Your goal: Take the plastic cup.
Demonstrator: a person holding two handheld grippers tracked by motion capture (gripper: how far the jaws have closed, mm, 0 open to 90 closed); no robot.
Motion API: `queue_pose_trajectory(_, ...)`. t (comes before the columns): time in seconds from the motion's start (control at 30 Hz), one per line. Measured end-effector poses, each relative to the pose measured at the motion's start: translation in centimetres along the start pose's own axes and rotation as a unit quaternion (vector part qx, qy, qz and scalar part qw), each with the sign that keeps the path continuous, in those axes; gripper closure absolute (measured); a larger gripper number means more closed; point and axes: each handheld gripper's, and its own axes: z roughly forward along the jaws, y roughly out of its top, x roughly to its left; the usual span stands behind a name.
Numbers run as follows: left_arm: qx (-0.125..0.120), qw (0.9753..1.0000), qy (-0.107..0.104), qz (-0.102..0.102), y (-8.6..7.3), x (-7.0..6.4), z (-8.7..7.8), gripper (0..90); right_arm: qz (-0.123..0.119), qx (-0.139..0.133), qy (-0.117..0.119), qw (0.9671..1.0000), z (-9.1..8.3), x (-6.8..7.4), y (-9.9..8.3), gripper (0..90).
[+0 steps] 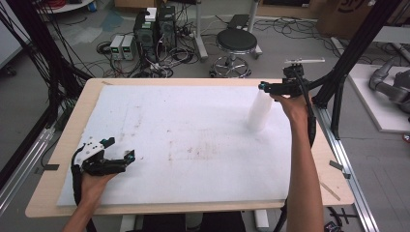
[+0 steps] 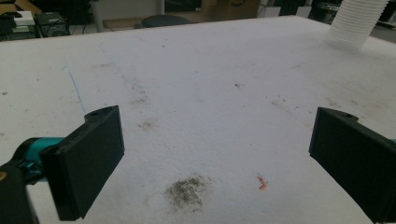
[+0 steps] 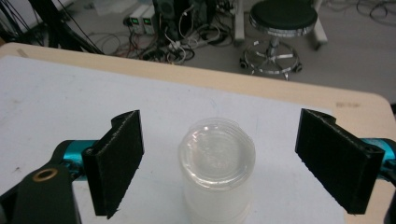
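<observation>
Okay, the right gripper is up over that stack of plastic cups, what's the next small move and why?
Probably lower the right gripper a little and close on the top of the cup stack. Its jaws stand wide open on either side of the stack, not touching it, and it sits centred between them. The left gripper rests open, far off.

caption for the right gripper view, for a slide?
Open right claw poised above an upside-down stack of clear cups on the white mat.

Left gripper [image 1: 119,161]: black body, white top plate, teal jaw mounts, flat black pads, black cable. Right gripper [image 1: 265,87]: same, brass screw eyelet, grey plate. Forearms bare, no sleeves.
</observation>
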Motion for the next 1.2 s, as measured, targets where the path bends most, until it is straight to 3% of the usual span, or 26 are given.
queue_pose_trajectory(0.13,-0.001,1.0,0.001,-0.001,0.0,0.0,0.0,3.2,0.003,0.023,-0.009,0.9997,1.6,-0.2,-0.1,15.4)
queue_pose_trajectory(0.67,0.001,1.0,0.0,-0.001,0.0,0.0,0.0,3.2,0.011,0.083,-0.022,0.9963,5.0,0.1,-1.3,17.0)
queue_pose_trajectory(0.83,0.002,1.0,0.001,-0.002,0.0,0.0,0.0,3.2,0.006,0.093,-0.025,0.9953,5.6,0.3,-1.5,25.0)
queue_pose_trajectory(1.2,0.003,1.0,0.001,-0.004,0.0,0.1,0.0,3.2,0.01,0.113,-0.026,0.9932,6.1,0.3,-1.8,28.9)
